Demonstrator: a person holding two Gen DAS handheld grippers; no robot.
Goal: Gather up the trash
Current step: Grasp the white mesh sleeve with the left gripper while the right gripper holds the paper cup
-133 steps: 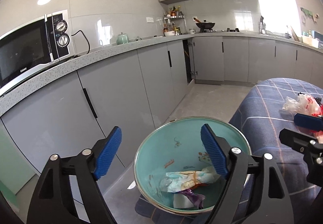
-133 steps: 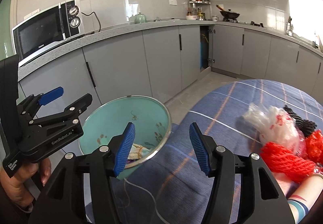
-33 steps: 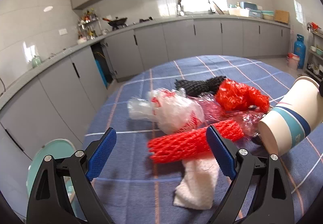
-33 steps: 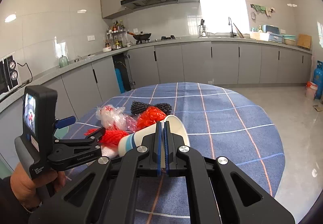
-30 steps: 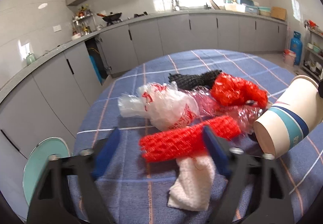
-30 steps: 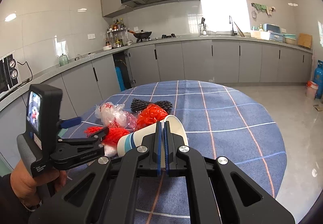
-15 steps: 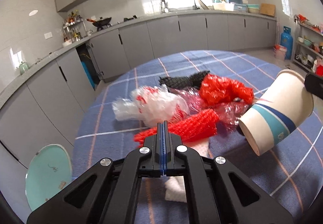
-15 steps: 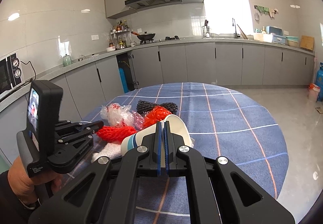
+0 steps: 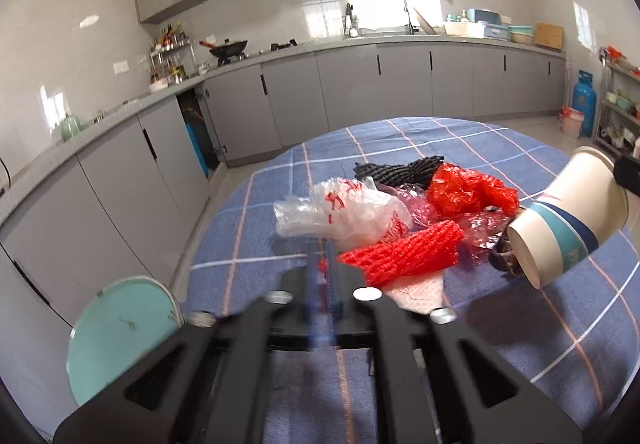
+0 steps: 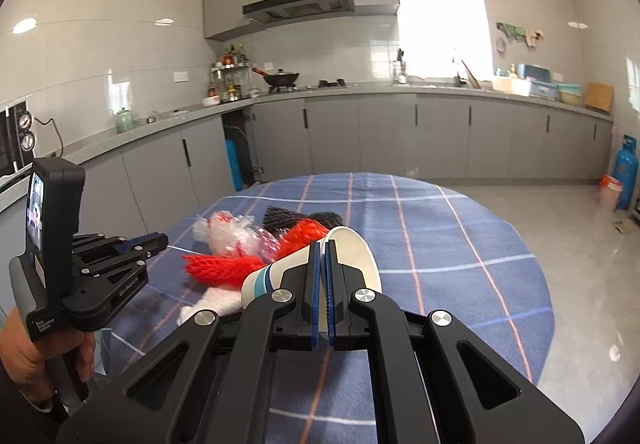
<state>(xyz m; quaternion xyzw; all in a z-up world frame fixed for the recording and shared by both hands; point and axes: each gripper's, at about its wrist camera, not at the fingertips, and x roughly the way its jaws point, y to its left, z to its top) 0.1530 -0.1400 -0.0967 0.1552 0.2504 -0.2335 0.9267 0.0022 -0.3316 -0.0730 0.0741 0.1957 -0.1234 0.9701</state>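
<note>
Trash remains heaped on the blue checked tablecloth (image 9: 500,344), so the collecting looks only partly done: a clear plastic bag (image 9: 340,210), a red foam net (image 9: 404,254), crumpled red plastic (image 9: 468,190), a black net (image 9: 396,170) and a white tissue (image 9: 416,294) lie touching one another near the table's middle. The right gripper (image 10: 322,276) has its blue pads pressed together on the rim of a paper cup (image 10: 352,256), holding it tilted above the cloth just beside the pile. The left gripper (image 9: 324,284) is blurred in its own view; from the right wrist view its fingers appear closed with nothing between them, poised short of the red net. A teal bin (image 9: 120,332) stands off the table's left edge, below the cloth, and is the likely destination. Bare cloth beyond and right of the pile gives free room, while the table edge toward the bin is close.
</note>
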